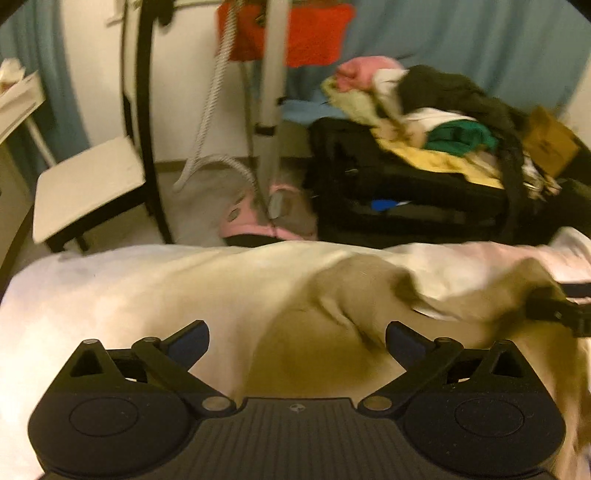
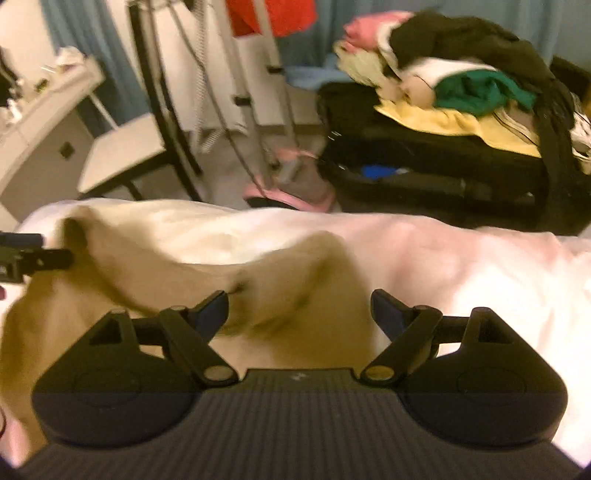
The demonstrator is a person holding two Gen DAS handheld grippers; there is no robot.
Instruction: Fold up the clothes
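Observation:
A crumpled beige garment lies on a white-covered bed; it also shows in the right wrist view. My left gripper is open, its fingers spread just above the garment's near part, holding nothing. My right gripper is open over a raised fold of the garment, empty. The right gripper's tip shows at the right edge of the left wrist view, against the cloth. The left gripper's tip shows at the left edge of the right wrist view. Both views are blurred.
Beyond the bed stands a black suitcase heaped with mixed clothes. A white chair, a garment steamer with a pole and hose and a red cloth stand by the wall. A white desk is at left.

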